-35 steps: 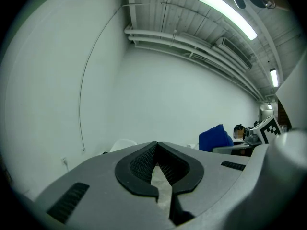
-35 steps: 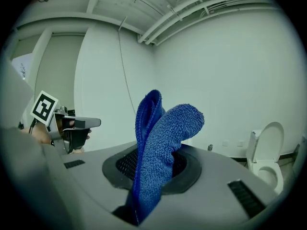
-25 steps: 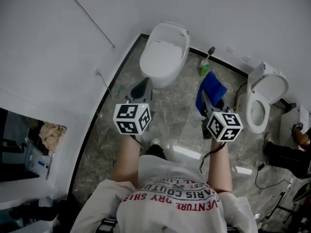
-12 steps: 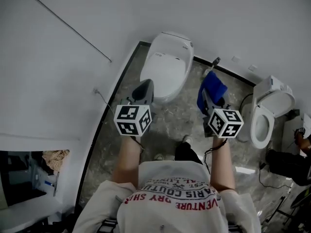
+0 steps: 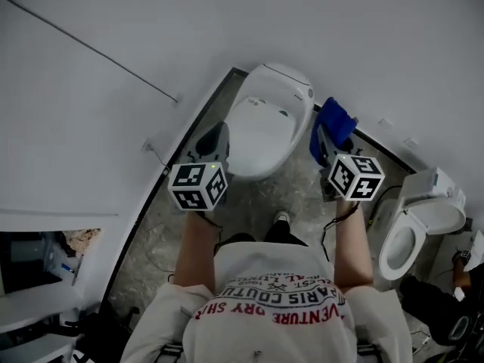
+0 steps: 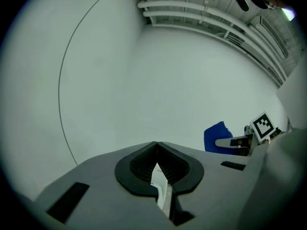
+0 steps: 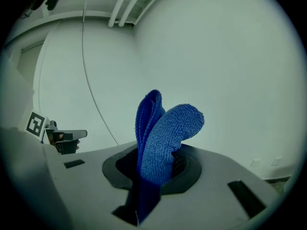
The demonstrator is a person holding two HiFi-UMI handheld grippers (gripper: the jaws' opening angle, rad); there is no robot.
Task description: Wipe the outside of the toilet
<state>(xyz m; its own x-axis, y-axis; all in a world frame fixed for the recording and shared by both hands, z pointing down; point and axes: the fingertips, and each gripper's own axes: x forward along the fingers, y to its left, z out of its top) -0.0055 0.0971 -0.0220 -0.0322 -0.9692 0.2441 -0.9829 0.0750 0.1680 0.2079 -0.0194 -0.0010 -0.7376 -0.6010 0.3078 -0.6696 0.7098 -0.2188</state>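
The light is soft, flat and rather dim — a grey cast lies over everything, with no hard shadows on the wall (image 5: pixel 113 21) or around the toilet (image 5: pixel 261 127), whose lid shows only a faint sheen. In the head view the lower left corner sinks into near black, and straight lines bow toward the edges. Both gripper views are round, strongly warped pictures with black corners; the left one catches a small bright light (image 6: pixel 289 13) at its upper right rim. The blue cloth (image 7: pixel 160 138) is sharp, its pile plain to see — the rims smear.
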